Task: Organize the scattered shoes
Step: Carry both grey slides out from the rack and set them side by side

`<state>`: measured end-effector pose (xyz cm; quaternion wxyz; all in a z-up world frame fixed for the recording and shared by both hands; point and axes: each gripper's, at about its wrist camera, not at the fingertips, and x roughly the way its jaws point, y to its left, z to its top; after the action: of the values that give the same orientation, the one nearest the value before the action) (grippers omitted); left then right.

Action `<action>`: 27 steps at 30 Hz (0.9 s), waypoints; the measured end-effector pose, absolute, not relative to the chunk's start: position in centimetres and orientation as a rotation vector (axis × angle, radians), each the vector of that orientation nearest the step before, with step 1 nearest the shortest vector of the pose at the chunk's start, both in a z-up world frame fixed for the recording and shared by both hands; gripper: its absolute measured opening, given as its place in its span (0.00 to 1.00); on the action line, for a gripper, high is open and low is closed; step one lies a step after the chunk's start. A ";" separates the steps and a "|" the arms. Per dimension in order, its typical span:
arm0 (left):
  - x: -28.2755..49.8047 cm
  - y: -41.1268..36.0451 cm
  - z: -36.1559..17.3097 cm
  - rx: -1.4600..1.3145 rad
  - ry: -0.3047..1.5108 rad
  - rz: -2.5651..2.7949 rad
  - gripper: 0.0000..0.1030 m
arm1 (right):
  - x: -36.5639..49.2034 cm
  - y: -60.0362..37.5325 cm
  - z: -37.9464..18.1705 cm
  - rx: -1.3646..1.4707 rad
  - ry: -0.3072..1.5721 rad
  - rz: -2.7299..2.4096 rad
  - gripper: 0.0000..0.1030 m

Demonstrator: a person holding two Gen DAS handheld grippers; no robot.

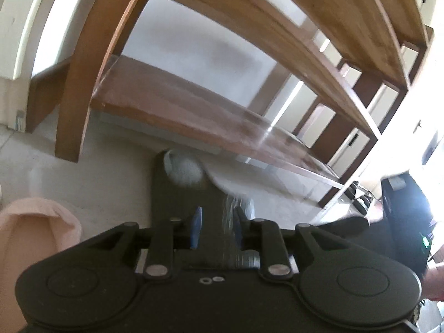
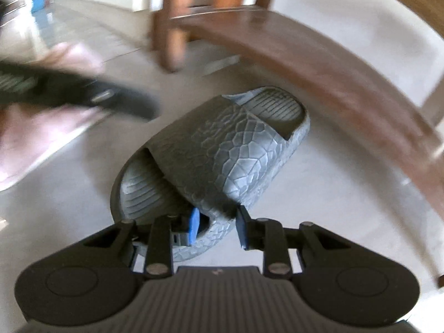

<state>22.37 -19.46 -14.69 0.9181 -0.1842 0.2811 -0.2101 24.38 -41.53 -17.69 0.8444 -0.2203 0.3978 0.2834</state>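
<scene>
- Your right gripper (image 2: pixel 217 226) clamps the grey slide sandal's (image 2: pixel 222 144) strap edge — toe pointing ahead toward the wooden shoe rack (image 2: pixel 319 52).
- Your left gripper (image 1: pixel 217 229) holds a blurred dark sole (image 1: pixel 177 194) between its pads — I cannot tell if it is still gripped.

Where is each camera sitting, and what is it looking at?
Left wrist: rides the left gripper, looking slightly down at the wooden shoe rack and floor; a pink slipper sits left, a hand at the edge.
Right wrist: rides the right gripper, looking steeply down at the grey slipper between its fingers.
Both views share the rack and pale floor.
</scene>
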 end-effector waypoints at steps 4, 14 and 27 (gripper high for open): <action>22.2 -18.9 -12.9 -0.331 0.600 -0.612 0.29 | 20.1 -40.5 -17.4 -0.443 0.918 0.607 0.28; 24.1 -20.9 -12.6 -0.124 0.867 -0.951 0.42 | 15.1 -40.4 -16.5 -0.282 1.082 0.461 0.14; 29.4 -28.3 -14.6 0.259 1.294 -1.312 0.37 | 11.7 -43.1 -13.2 0.020 1.063 0.223 0.15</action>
<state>29.42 -28.35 -14.63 0.5976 0.1115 0.5576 -0.5652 11.72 -43.10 -13.19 0.8560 0.0094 0.5058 0.1061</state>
